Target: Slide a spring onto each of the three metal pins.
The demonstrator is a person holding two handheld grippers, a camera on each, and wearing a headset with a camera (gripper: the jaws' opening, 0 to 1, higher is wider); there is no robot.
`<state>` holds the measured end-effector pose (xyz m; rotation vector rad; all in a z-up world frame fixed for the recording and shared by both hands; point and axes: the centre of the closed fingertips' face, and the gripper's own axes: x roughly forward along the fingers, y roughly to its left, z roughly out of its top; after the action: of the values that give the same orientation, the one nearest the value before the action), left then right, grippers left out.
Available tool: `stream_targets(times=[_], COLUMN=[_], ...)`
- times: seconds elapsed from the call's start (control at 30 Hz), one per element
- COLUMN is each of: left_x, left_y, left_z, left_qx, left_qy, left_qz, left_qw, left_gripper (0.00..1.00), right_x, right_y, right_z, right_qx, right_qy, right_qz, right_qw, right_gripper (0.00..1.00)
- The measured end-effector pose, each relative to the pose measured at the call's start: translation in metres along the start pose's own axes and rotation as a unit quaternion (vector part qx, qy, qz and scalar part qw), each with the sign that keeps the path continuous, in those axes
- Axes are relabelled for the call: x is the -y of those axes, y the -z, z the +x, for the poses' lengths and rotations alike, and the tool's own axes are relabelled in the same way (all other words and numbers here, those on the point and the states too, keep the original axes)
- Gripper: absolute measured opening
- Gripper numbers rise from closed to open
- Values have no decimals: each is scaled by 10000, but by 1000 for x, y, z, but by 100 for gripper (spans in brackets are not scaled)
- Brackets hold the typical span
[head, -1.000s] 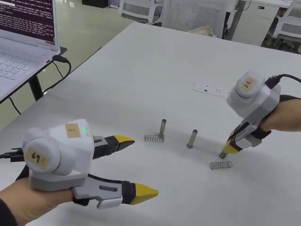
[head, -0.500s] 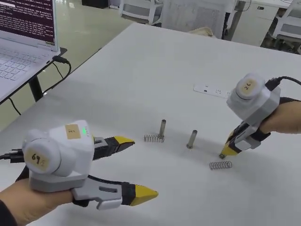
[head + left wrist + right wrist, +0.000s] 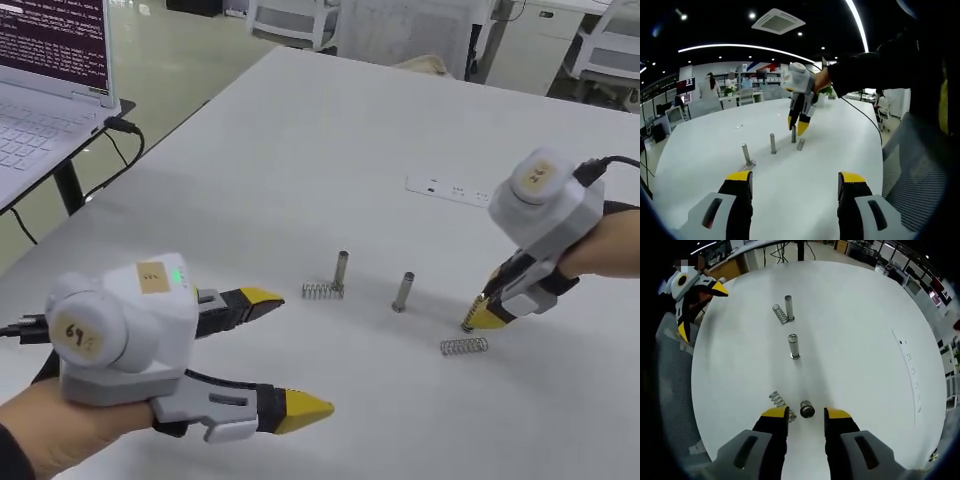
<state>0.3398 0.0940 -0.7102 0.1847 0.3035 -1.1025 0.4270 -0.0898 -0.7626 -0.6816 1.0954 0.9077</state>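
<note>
Three short metal pins stand in a row on the white table (image 3: pixel 300 150): one at the left (image 3: pixel 341 270), one in the middle (image 3: pixel 403 291), and a third (image 3: pixel 467 325) at the tips of my right gripper (image 3: pixel 482 318). In the right gripper view this third pin (image 3: pixel 807 409) shows end-on just ahead of the narrowly open right gripper (image 3: pixel 806 413), with nothing gripped. One spring (image 3: pixel 464 346) lies beside that pin; another spring (image 3: pixel 322 291) lies against the left pin. My left gripper (image 3: pixel 285 352) hovers wide open and empty at the near left.
A white power strip (image 3: pixel 450 190) lies on the table behind the pins. An open laptop (image 3: pixel 40 90) with its cable sits on a stand off the table's left edge. Office chairs stand beyond the far edge.
The head camera has shifted slightly. My right gripper stays at the third pin and my left gripper holds still; pins and springs have not moved.
</note>
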Motion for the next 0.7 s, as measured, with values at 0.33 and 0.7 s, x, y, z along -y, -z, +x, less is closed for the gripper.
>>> stream_targets(times=[0.33, 0.7], left_x=[1, 3], left_y=[-1, -3], left_z=[1, 3], left_qx=[-10, 4], left_qy=[32, 57], left_qz=[28, 56], left_qw=[10000, 10000], left_gripper=[65, 65], right_x=[0, -8], right_y=[6, 18], right_z=[-6, -4], right_qx=[39, 27], right_qy=[31, -45], right_qz=[60, 114], right_qw=[10000, 9999], right_gripper=[27, 27])
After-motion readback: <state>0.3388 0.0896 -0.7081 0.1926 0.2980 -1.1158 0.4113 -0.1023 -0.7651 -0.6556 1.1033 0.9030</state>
